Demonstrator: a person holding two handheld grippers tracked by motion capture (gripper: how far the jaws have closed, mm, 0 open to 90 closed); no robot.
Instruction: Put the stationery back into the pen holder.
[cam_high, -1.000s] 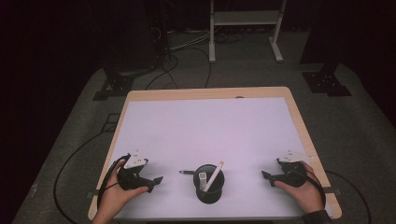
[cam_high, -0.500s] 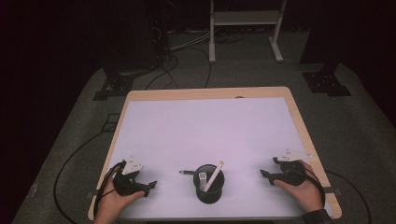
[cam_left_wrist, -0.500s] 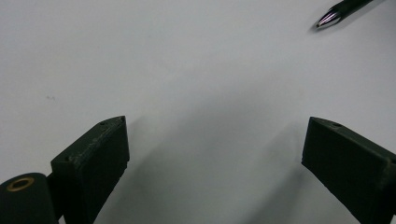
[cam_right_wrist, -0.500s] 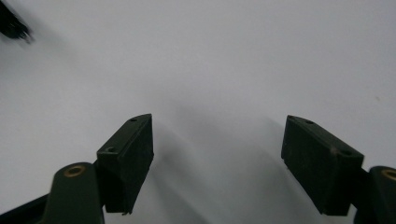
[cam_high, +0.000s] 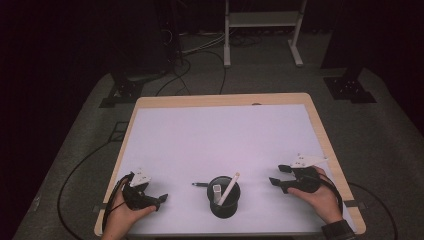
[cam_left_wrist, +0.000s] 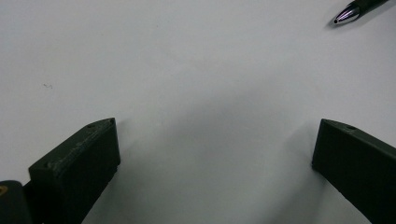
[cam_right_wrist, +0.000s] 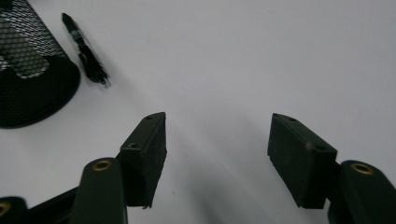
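- Left gripper (cam_high: 162, 199) spread wide, empty, left of the cup (cam_high: 223, 196), facing the pen (cam_high: 200, 184)
- Right gripper (cam_high: 273, 183) empty, jaws just narrowing on nothing, right of cup
- Pen lies just left of cup, likely next for pickup

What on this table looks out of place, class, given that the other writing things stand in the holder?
One black pen lies flat on the white table, just left of the black mesh holder, while a white pen and another pale item stand inside it. Both grippers are open with nothing between their jaws. Nothing looks spilled or damaged.
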